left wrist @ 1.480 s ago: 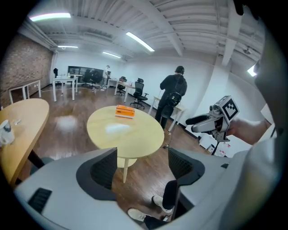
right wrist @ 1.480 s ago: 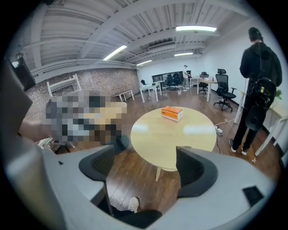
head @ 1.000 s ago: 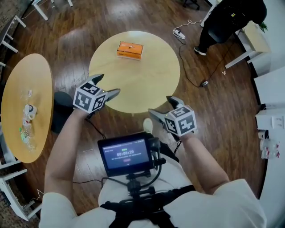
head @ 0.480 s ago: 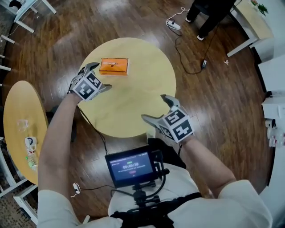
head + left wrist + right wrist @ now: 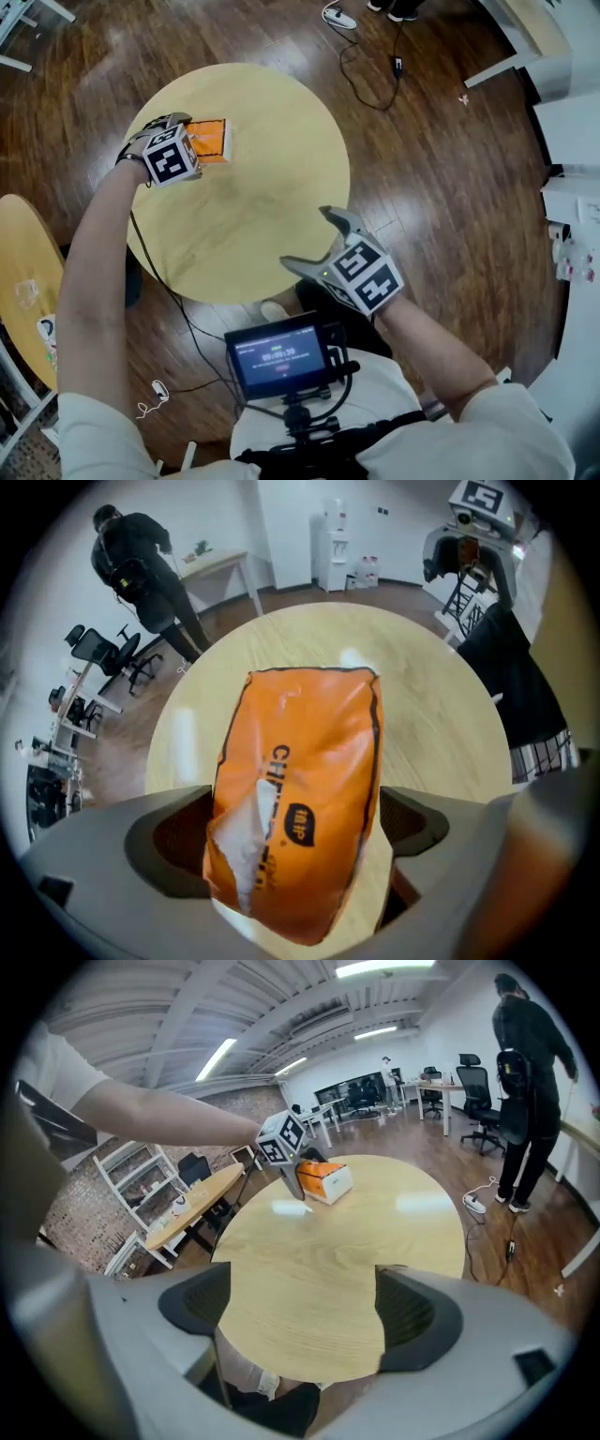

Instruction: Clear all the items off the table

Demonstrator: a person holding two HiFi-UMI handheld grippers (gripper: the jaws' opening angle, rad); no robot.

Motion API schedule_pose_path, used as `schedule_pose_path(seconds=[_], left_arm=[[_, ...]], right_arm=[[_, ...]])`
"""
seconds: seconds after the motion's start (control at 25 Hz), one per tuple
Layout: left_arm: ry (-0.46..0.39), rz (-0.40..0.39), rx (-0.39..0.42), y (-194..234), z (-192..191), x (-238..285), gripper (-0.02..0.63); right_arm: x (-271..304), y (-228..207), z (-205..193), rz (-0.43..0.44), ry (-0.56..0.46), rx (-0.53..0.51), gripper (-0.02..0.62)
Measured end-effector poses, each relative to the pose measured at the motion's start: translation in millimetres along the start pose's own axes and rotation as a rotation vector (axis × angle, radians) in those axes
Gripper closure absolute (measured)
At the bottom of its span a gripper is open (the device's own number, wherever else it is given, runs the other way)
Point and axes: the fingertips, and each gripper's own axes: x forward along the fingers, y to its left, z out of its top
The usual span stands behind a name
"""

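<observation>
My left claw (image 5: 295, 841) stands wide open, jaws just spread, straddling the orange tissue pack (image 5: 300, 752) at the round table's (image 5: 253, 187) far-left edge; neither pad presses it. Its black print starts "CH" (the rest I cannot read), and white tissue shows through its slit. My right claw (image 5: 302, 1309), also just opened wide, hangs empty over the table's near edge.

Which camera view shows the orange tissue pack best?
The left gripper view: the orange tissue pack fills it, between the open jaws of the left gripper, with its print and white tissue visible. In the head view that gripper covers part of it. The right gripper view shows it small, far across the table.
</observation>
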Motion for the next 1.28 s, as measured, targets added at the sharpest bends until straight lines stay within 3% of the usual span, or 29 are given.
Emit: schedule_pose_path(seconds=[0.08,0.2,0.32,0.36,0.44,0.56,0.72,0.92,1.28], left_arm=[[-0.021,0.024,-0.049,9,3,1,0.123],[-0.034,0.026,-0.077,8,4,2,0.132],[-0.028,0.022,-0.042,3,7,6,0.101],[-0.027,0.004,-0.044,0,8,8,0.07],[-0.012,-0.047,-0.05,-5,10,8,0.069],[0.02,-0.063,-0.022,-8,16,6,0.157],[-0.01,-0.001,-0.14,-17,13,-2,0.206],[-0.079,0.072,-0.371,-26,0,-30,0.216],[-0.09,0.184,-0.591,-96,-46,-119,0.221]], right_arm=[[4,3,3,0.024,-0.002,-0.001,0.104],[7,6,8,0.04,-0.003,-0.017,0.104],[7,9,11,0.05,-0.002,-0.032,0.104],[6,10,10,0.054,0.002,-0.036,0.104],[5,10,7,0.057,0.009,-0.04,0.104],[5,6,3,0.051,0.016,-0.029,0.104],[6,12,-1,0.062,0.017,-0.034,0.104],[4,21,11,0.086,-0.001,-0.077,0.104],[6,61,37,0.182,0.003,-0.218,0.104]])
